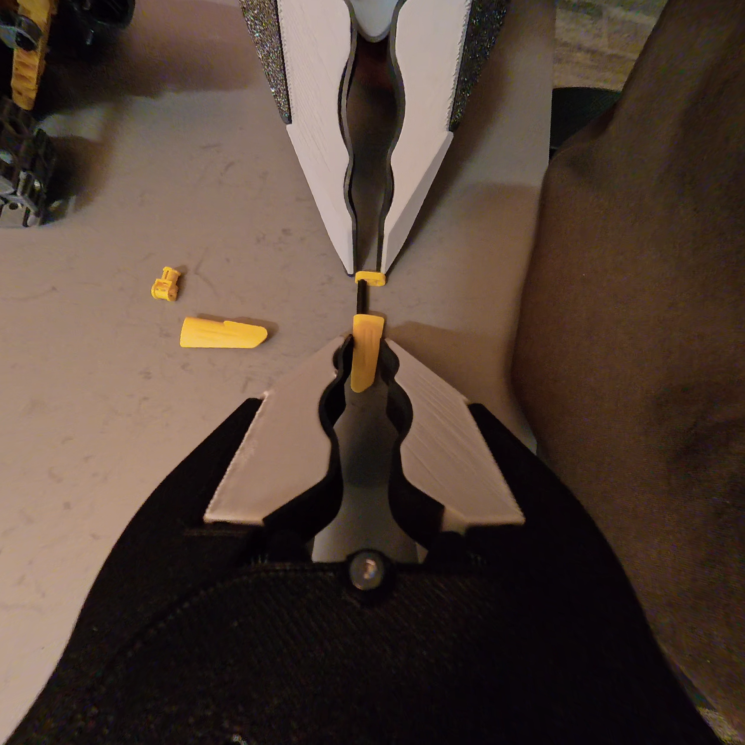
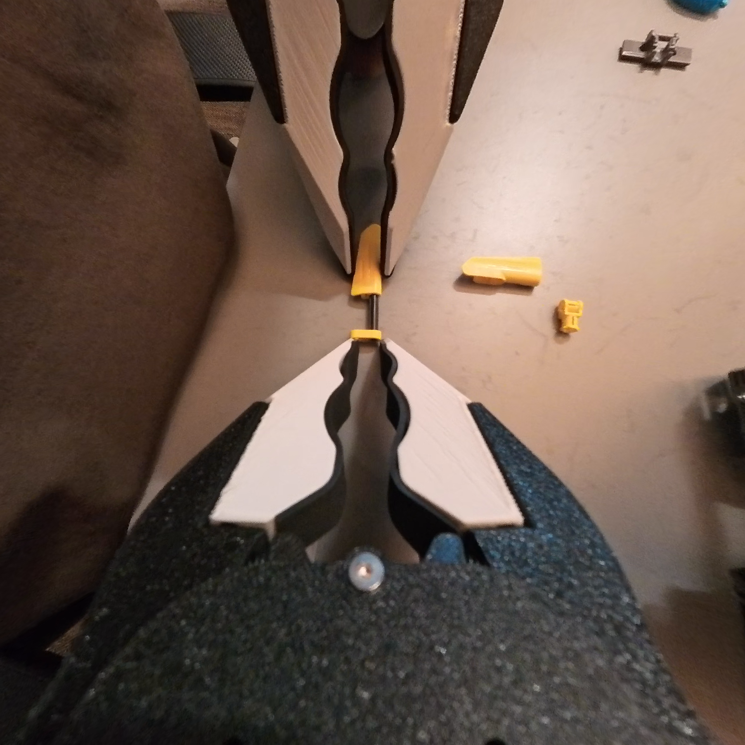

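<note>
My left gripper [image 1: 366,340] is shut on a yellow wedge-shaped plastic piece [image 1: 365,356], which stands on edge between the fingertips. My right gripper [image 2: 365,342] faces it tip to tip and is shut on a small flat yellow piece [image 2: 365,334]. A thin black axle [image 1: 360,298] runs between the two yellow pieces, a little above the grey tabletop [image 1: 121,403]. In the right wrist view the left gripper [image 2: 367,275] comes down from the top with the wedge [image 2: 366,262] and the axle [image 2: 373,314].
A second yellow wedge [image 1: 223,334] [image 2: 502,272] and a small yellow connector [image 1: 166,284] [image 2: 569,315] lie loose on the table. A black-and-yellow model [image 1: 24,121] stands nearby. A grey part [image 2: 655,50] lies farther off. Brown cloth [image 1: 645,363] borders the table. Only a small space, under 4 cm, lies between the two pairs of fingers. The small yellow connector [image 1: 166,284] is about 9 cm from both grippers' fingertips. Seen from the right wrist view [image 2: 571,312] as well.
</note>
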